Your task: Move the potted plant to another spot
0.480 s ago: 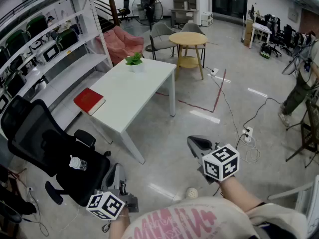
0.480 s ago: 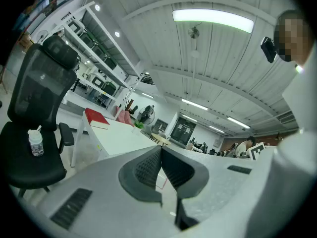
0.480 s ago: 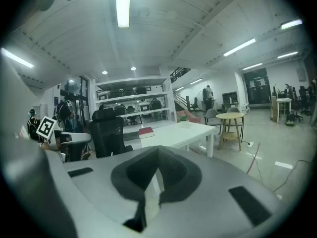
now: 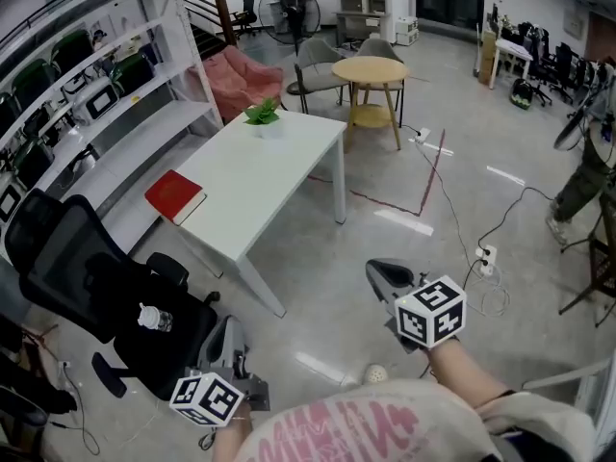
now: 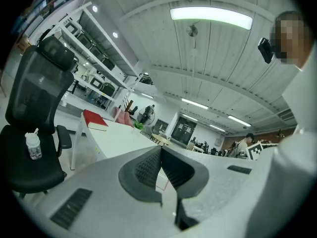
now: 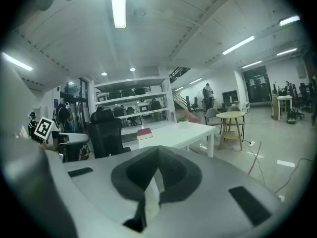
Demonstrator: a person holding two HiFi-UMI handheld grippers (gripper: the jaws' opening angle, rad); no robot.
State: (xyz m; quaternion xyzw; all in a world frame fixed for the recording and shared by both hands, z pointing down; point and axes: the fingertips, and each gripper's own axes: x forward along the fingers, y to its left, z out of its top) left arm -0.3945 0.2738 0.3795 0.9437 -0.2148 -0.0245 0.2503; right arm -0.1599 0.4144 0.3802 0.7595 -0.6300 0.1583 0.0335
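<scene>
In the head view, the potted plant [image 4: 263, 115] is seen standing at the far end of the white table [image 4: 252, 183], close to that end's edge. A red book [image 4: 174, 196] lies at the table's near left corner, overhanging the edge a little. A black office chair [image 4: 91, 282] is placed to the left of the table, with a small bottle [image 4: 153, 318] resting on its seat. A round wooden table [image 4: 370, 70] is set beyond the white one. Both tools are held low over the floor, well apart from the table – the left gripper [image 4: 227, 335] beside the chair, the right gripper [image 4: 381, 275] further ahead.

In the left gripper view, the jaws of the left gripper [image 5: 160, 156] are shown pressed together with nothing between them. The plant [image 5: 138, 126] is made out as a small green patch at the table's far end, past the book [image 5: 95, 120].

In the right gripper view, the right gripper [image 6: 157, 168] is likewise seen closed, pad against pad, on nothing. The plant [image 6: 184, 118] is visible far off on the table [image 6: 183, 134] – the book [image 6: 144, 133] lies at the nearer end.
</scene>
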